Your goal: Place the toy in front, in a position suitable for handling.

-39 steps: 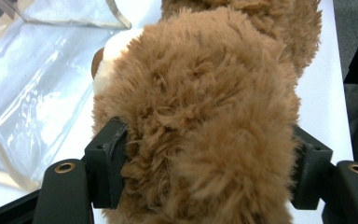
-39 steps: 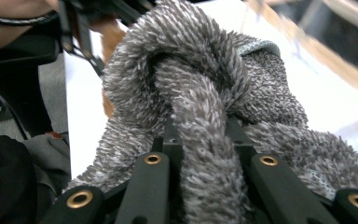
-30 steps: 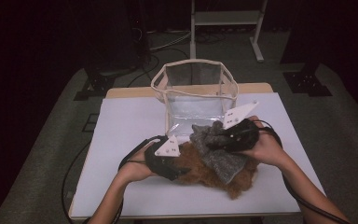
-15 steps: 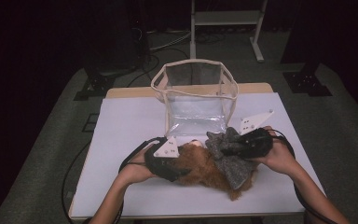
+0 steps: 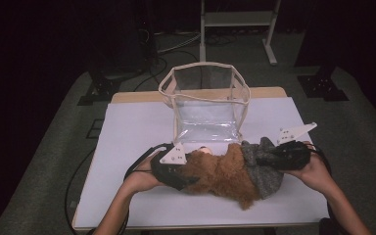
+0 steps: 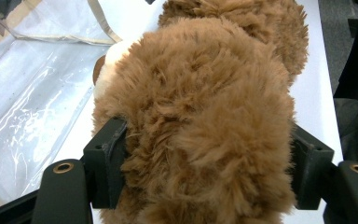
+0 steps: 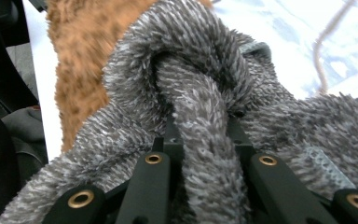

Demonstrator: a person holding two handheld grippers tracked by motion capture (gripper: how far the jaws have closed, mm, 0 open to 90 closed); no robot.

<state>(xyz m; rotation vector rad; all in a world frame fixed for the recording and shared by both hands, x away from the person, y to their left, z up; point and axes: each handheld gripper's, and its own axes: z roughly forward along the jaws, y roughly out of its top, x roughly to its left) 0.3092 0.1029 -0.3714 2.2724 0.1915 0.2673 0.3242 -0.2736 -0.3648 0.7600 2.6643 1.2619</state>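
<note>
On the white table [image 5: 127,147], just in front of the clear plastic bag [image 5: 205,105], the left gripper [image 5: 178,166] squeezes the fluffy brown toy animal [image 5: 220,174] while the right gripper [image 5: 267,159] pinches its fuzzy grey cloth [image 5: 267,178].

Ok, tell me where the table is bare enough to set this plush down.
Bare white table lies left of the clear bag, and a smaller patch right of it toward the far right corner. A thin strip runs along the near edge. The middle is crowded: brown plush, grey fabric and both hand-held grippers.
</note>
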